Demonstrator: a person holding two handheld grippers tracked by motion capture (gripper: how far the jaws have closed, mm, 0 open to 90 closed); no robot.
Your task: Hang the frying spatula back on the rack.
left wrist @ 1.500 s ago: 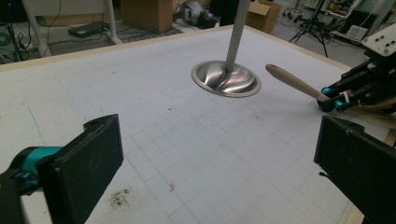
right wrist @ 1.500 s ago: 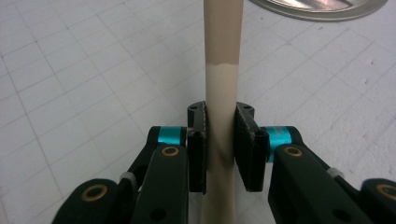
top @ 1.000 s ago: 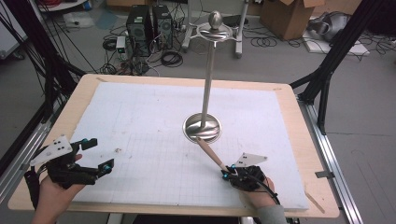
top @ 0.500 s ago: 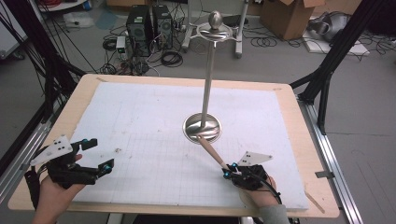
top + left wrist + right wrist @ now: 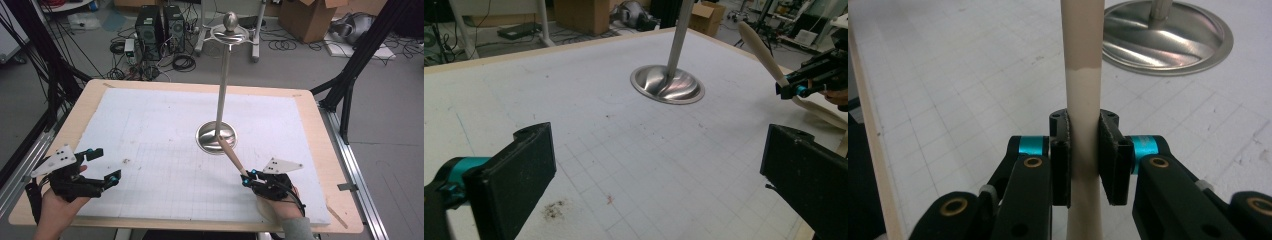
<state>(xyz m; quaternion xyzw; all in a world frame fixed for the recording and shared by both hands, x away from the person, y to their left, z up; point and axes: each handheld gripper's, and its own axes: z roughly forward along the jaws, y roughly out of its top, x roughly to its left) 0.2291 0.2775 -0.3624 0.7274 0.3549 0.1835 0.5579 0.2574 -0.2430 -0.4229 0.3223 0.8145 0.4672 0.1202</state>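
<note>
Little has shifted since the earlier frames: the stick's far end sits a touch nearer the stand's base, and both hands stay roughly where they were.

Table (image 5: 150,92): wooden board under a white gridded mat, faint stains on it. Metal stand (image 5: 223,80): thin upright pole on a round, shiny dished base, knob and ring at the top; base near the mat's middle.

Stick (image 5: 231,155): long, slim, pale beige, with a darker tan stretch beyond a clear colour line. It slants from the right gripper toward the stand's base, its far end over or at the base rim; contact cannot be told.

Right gripper (image 5: 248,176): jaws narrow, pads pressed on both sides of the stick's pale part, near the table's front right.

Left gripper (image 5: 104,165): jaws wide apart, nothing between them, held over the mat's front left corner.
</note>
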